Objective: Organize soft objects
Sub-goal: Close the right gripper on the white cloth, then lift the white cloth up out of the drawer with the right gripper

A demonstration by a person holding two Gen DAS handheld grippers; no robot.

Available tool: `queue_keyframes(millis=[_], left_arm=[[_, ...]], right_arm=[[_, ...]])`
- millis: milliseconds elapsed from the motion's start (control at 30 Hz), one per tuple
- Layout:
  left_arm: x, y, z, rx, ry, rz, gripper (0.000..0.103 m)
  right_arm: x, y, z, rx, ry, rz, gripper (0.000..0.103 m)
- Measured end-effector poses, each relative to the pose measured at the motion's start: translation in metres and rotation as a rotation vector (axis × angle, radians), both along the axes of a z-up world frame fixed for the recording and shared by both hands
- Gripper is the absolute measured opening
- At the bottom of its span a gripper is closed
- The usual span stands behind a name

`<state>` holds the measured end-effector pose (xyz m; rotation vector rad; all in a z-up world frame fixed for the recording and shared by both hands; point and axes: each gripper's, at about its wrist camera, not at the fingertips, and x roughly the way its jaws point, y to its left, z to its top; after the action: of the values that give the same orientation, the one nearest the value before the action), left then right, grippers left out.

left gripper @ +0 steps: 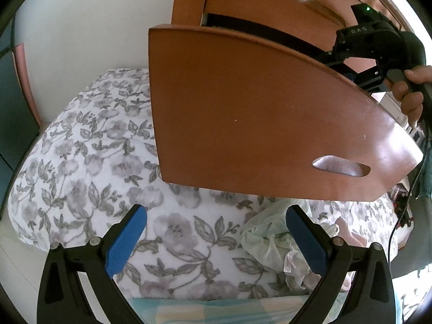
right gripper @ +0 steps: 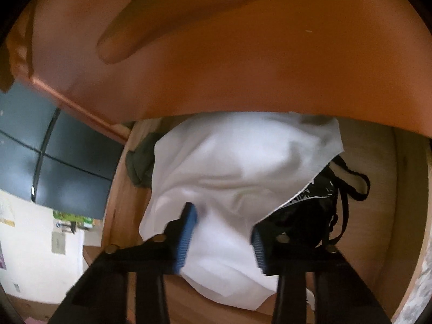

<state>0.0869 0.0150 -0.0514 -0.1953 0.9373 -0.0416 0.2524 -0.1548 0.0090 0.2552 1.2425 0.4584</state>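
White cloth [right gripper: 216,178] lying in the open drawer [right gripper: 405,189], over a black garment [right gripper: 305,210] at right. Right hand-held gripper [right gripper: 224,232] narrowed around a fold, pads not clearly pinching: best to gather one layer only. Left hand-held gripper [left gripper: 216,240] wide, empty over the floral blanket [left gripper: 89,148], green cloth [left gripper: 270,235] near.

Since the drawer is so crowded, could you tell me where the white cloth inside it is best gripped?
Probably at the raised fold in the near middle of the white cloth, coming from above through the open drawer. That bunched ridge gives the pads something to pinch, clear of the black strappy garment. The right gripper already straddles it.
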Motion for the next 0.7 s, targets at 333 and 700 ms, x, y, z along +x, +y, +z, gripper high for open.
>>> queue_keyframes(millis=[333, 700], left_arm=[[0.000, 0.000, 0.000, 0.006, 0.002, 0.004, 0.102], [-0.001, -0.001, 0.002, 0.025, -0.001, 0.007, 0.102]], right_arm=[[-0.019, -0.018, 0.016, 0.037, -0.081, -0.001, 0.004], [-0.059, -0.027, 0.045, 0.188, -0.150, 0.024, 0.003]])
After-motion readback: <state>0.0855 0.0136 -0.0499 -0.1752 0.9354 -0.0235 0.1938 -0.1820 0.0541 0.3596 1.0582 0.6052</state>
